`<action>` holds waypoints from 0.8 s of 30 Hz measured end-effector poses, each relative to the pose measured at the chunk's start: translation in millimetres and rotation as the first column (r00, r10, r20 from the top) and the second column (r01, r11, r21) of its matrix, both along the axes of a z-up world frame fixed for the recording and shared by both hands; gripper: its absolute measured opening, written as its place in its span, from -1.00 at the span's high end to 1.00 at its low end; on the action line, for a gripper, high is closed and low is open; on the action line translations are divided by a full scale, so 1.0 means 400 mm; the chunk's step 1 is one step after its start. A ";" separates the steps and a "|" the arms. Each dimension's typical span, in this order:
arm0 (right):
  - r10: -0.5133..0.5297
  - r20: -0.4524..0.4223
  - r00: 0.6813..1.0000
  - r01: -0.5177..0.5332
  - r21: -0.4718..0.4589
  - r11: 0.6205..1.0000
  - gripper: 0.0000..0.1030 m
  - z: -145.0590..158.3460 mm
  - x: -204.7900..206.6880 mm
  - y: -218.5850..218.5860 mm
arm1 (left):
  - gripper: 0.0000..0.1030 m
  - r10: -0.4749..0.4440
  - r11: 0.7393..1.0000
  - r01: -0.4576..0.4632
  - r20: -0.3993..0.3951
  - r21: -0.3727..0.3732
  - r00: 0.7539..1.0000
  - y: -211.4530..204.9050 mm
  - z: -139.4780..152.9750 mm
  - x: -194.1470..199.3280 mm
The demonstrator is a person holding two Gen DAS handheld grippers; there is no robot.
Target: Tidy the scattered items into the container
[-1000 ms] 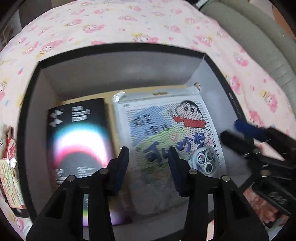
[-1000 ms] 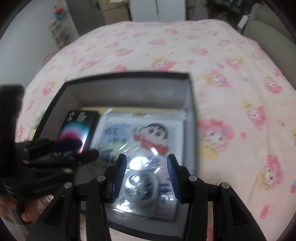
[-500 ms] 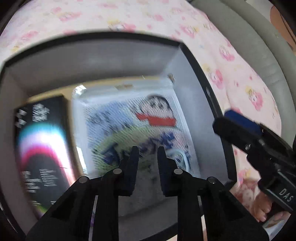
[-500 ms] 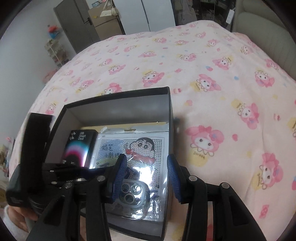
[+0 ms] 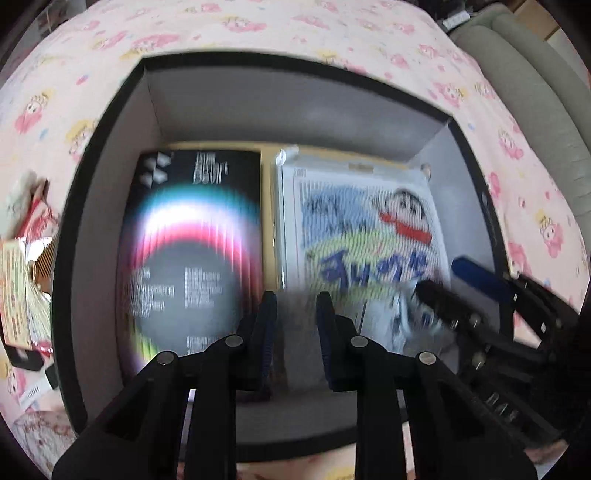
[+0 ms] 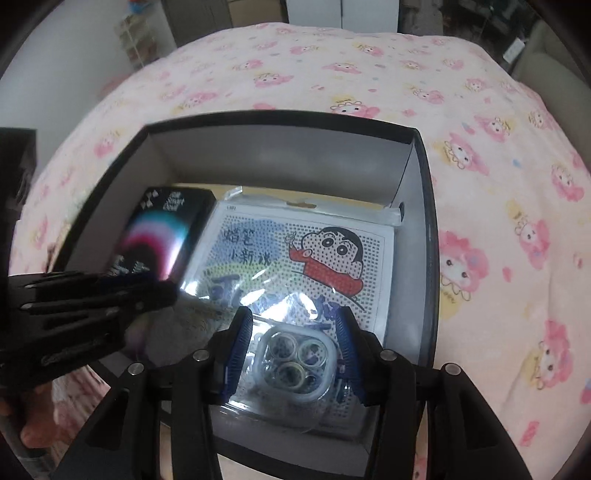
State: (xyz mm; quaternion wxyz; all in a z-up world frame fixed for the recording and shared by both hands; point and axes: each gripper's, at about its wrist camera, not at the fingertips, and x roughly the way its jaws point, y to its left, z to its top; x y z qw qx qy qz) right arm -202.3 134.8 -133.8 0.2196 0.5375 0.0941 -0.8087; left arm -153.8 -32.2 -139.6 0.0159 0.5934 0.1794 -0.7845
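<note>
A black box with grey inner walls (image 5: 207, 99) (image 6: 280, 155) sits on the pink bed. Inside lie a black packet with a rainbow arc (image 5: 192, 251) (image 6: 155, 236) on the left and a cartoon bead-art packet (image 5: 362, 236) (image 6: 306, 258) on the right. A clear phone case with round camera rings (image 6: 295, 363) rests on the bead-art packet near the box's front. My left gripper (image 5: 293, 325) hovers over the box, jaws a narrow gap apart and empty. My right gripper (image 6: 291, 350) is open, its fingers either side of the clear case, above it.
Snack packets (image 5: 22, 266) and a small black item (image 5: 26, 358) lie on the bed left of the box. A grey sofa (image 5: 535, 92) stands at the far right. Cabinets and shelves (image 6: 258, 11) stand beyond the bed.
My left gripper narrowed from wide open, swung right, then back left over the box. My right gripper pulled back, then came in close over the clear case, staying open.
</note>
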 end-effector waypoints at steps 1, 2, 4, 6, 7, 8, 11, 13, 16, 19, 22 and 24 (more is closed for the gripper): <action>-0.006 0.006 1.000 0.006 -0.003 1.000 0.15 0.000 0.002 0.003 | 0.58 -0.009 1.000 0.009 0.003 0.002 1.000 0.001 -0.002 0.003; -0.010 0.006 1.000 0.010 -0.003 1.000 0.15 0.001 0.004 0.005 | 0.58 -0.015 1.000 0.015 0.004 0.002 1.000 0.005 -0.004 0.004; -0.013 -0.021 1.000 0.013 0.011 1.000 0.15 0.007 0.010 0.008 | 0.58 -0.029 0.999 0.029 -0.002 0.034 1.000 0.012 -0.007 0.001; -0.020 -0.042 0.999 0.021 0.019 1.000 0.15 0.015 0.011 0.012 | 0.58 -0.050 0.991 0.050 -0.004 0.120 0.999 0.024 -0.015 -0.003; -0.025 -0.043 0.999 0.025 0.016 1.000 0.15 0.016 0.010 0.015 | 0.58 -0.062 0.988 0.062 -0.008 0.143 0.998 0.032 -0.017 -0.003; -0.028 -0.040 0.999 0.028 0.010 1.000 0.15 0.017 0.007 0.017 | 0.60 -0.072 0.986 0.073 -0.013 0.150 0.997 0.039 -0.016 -0.002; -0.034 -0.035 0.999 0.034 0.009 0.999 0.15 0.015 0.002 0.022 | 0.60 -0.029 0.994 0.033 -0.043 0.101 0.999 0.024 0.001 0.010; -0.029 -0.037 0.999 0.029 0.008 1.000 0.15 0.015 0.006 0.018 | 0.60 0.020 0.998 -0.019 -0.027 0.053 0.999 -0.003 0.004 0.016; -0.011 -0.044 0.999 0.012 0.008 1.000 0.15 0.017 0.012 0.001 | 0.57 0.021 1.000 -0.021 0.002 0.022 1.000 -0.018 0.000 0.025; 0.006 -0.029 1.000 -0.005 0.027 1.000 0.15 0.005 0.018 -0.015 | 0.54 -0.005 1.000 0.006 0.009 -0.019 1.000 -0.003 0.002 0.028; 0.053 -0.029 0.998 -0.049 0.126 0.991 0.10 -0.020 0.032 -0.041 | 0.45 -0.006 1.000 0.006 0.006 -0.014 1.000 0.008 0.000 0.027; 0.028 -0.026 0.999 -0.025 0.134 0.991 0.09 -0.022 0.028 -0.034 | 0.46 -0.010 0.999 0.010 -0.007 0.031 1.000 0.007 -0.004 0.028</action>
